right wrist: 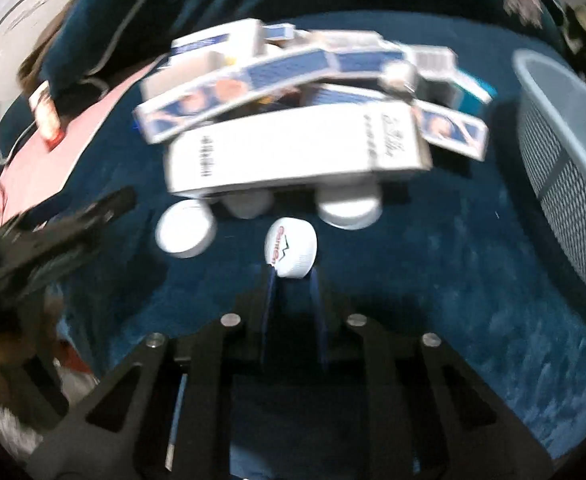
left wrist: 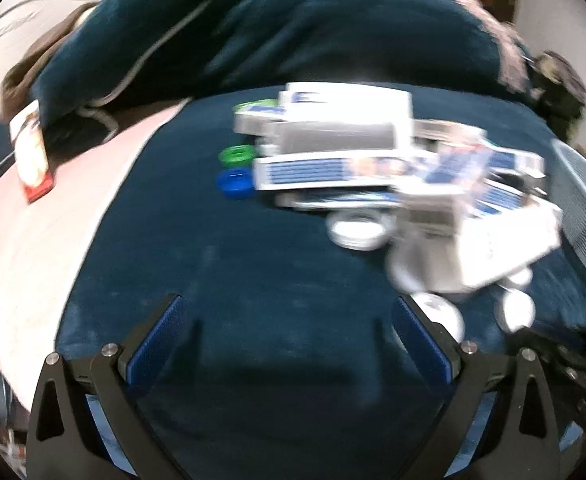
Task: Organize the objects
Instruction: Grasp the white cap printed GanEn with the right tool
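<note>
A pile of white and blue cartons [left wrist: 357, 160] lies on the dark blue blanket [left wrist: 253, 280], also in the right wrist view [right wrist: 293, 140]. White bottle caps [left wrist: 357, 230] lie at its front edge, with a green cap [left wrist: 236, 155] and a blue cap [left wrist: 235, 182] at its left. My left gripper [left wrist: 289, 316] is open and empty above the bare blanket. My right gripper [right wrist: 291, 276] is shut on a white cap with red print [right wrist: 291, 252], held above the blanket in front of other white caps [right wrist: 185, 232]. Both views are blurred.
A grey mesh basket [right wrist: 565, 168] stands at the right, also in the left wrist view [left wrist: 585, 208]. A dark blue pillow [left wrist: 273, 28] lies behind the pile. Pink cloth [left wrist: 33, 240] and a small red and white box [left wrist: 31, 152] are at the left.
</note>
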### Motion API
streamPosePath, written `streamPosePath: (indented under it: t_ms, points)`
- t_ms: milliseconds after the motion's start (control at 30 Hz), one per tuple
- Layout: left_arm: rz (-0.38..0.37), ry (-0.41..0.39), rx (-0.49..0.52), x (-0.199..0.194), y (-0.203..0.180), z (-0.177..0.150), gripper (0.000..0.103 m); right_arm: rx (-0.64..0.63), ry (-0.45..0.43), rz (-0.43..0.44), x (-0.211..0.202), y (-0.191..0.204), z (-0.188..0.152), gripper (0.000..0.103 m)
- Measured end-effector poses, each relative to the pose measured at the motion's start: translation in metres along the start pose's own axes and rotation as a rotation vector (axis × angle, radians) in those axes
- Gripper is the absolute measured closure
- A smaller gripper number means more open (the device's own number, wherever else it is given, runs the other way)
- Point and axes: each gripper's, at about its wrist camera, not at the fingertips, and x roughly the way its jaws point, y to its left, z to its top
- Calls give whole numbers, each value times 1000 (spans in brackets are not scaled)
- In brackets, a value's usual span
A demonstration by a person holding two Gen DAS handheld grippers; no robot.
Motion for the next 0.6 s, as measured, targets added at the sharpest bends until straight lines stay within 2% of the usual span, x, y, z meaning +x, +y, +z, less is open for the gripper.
streamPosePath:
  t_ms: [100, 200, 367, 400, 467, 500, 533, 600]
  points:
    - [-26, 29, 44, 9, -18, -2, 1, 42, 10, 19, 1, -6, -6, 83]
    - [-52, 47, 10, 19, -22, 0, 1, 37, 2, -6, 0, -15, 16, 82]
    - [-110, 77, -2, 32, -31, 5, 3, 30, -14, -8, 2, -26, 19, 81]
    - [-117, 85, 1, 35, -33, 5, 5, 23, -26, -14, 1, -25, 20, 76]
    - [-126, 104, 7, 39, -36, 3, 5, 10, -57, -25, -1, -20, 22, 52]
    - [-128, 104, 8, 39, -36, 2, 6, 1, -71, -37, -2, -17, 23, 34]
    - [-128, 102, 8, 39, -36, 1, 6, -6, -79, -45, -2, -15, 23, 23]
    - [-125, 110, 6, 39, -37, 0, 8, -17, -75, -65, 3, -12, 27, 22]
